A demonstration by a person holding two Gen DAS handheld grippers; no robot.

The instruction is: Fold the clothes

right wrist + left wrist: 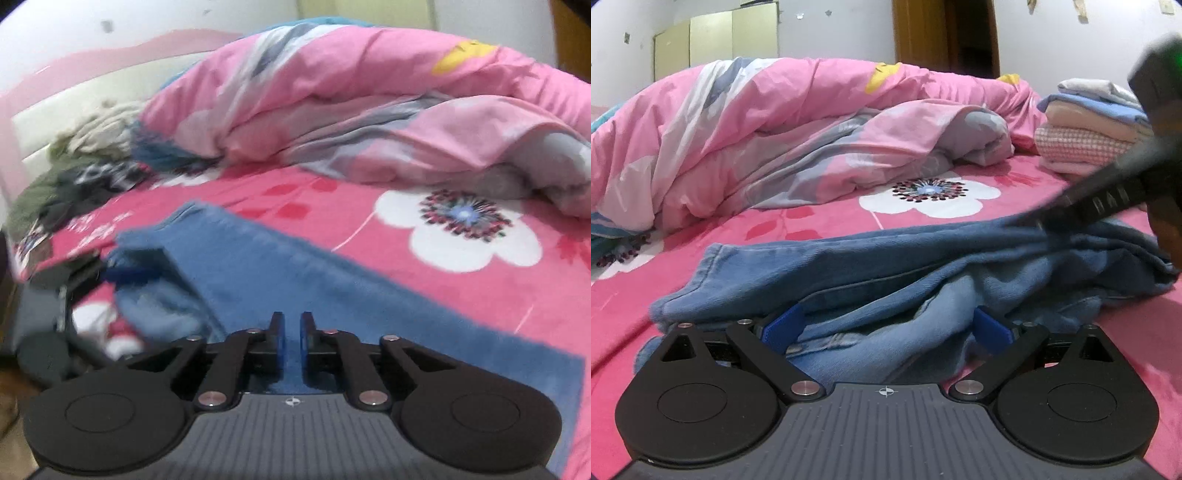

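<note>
**Jeans on the flowered bed, one gripper wide, one pinched**

A pink flowered bedsheet [820,221] covers the bed, with a rumpled pink duvet [757,122] at 11 o'clock and a stack of folded clothes [1086,136] at 2 o'clock. The blue jeans [886,266] lie across the middle. The left gripper [886,328] has its jaws spread wide, denim bunched between the blue pads [783,326] (whether they press it, I cannot tell). The right gripper [291,339] has its jaws nearly together, a narrow strip of the jeans showing in the gap.
</note>
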